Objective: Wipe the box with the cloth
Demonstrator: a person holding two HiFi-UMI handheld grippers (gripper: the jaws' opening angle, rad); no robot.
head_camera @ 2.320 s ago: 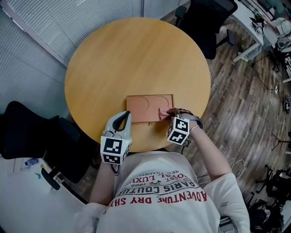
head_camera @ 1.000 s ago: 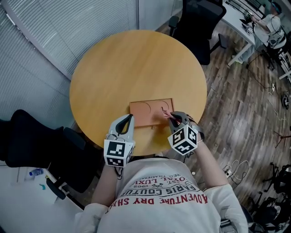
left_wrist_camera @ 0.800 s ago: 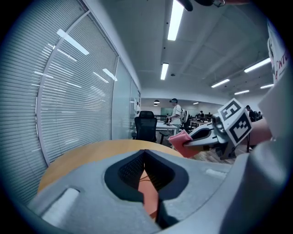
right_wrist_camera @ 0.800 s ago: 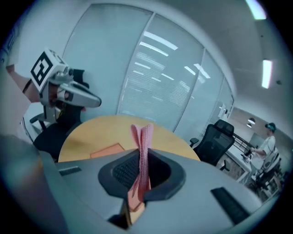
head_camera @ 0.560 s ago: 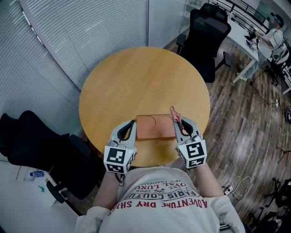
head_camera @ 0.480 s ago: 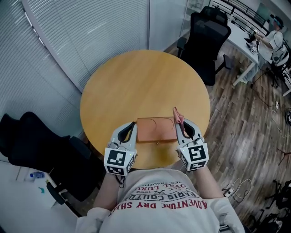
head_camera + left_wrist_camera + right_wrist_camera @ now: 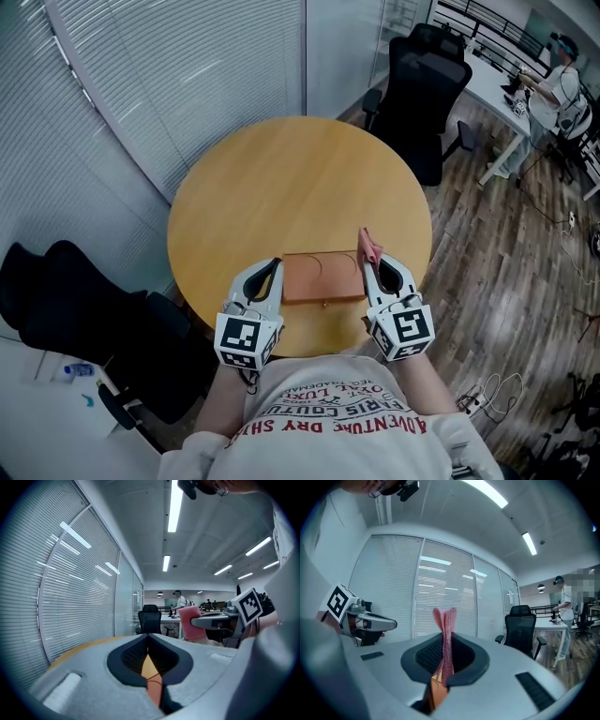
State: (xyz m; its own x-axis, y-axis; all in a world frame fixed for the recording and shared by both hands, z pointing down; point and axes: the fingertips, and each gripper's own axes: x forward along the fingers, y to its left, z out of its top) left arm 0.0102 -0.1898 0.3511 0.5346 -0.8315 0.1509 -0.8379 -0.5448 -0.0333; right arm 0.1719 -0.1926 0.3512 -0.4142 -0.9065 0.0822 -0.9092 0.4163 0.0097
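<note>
Low and centre in the head view: box point(image 7: 323, 277), flat, reddish-brown, lid down, small catch on its near edge. It lies on the near part of a round wooden worktop point(image 7: 300, 178), close to the rim nearest the person.

Cloth point(image 7: 369, 246), pink, stands just off the box's right far corner. It is folded into a narrow upright strip. Not on the lid; whether it brushes the box's side, cannot tell.

Right hand-held gripper point(image 7: 370, 264) sits along the box's right side. Its own view shows the jaws closed on the cloth point(image 7: 446, 634), the fabric pinched in the slot and its free end sticking up past the tips of that hand-held gripper point(image 7: 444, 660).

Left hand-held gripper point(image 7: 274, 270) is at the box's left side, tip near the left edge; contact not clear. Its view shows the jaws pressed together at point(image 7: 149, 660) with nothing between them. Same view catches the cloth point(image 7: 191, 623) over to the right of frame.

Beyond the worktop: black office chair point(image 7: 427, 84) at upper right on a wood floor point(image 7: 506, 244), slatted blinds point(image 7: 169, 75) across the upper left, another dark chair point(image 7: 75, 300) at lower left.
</note>
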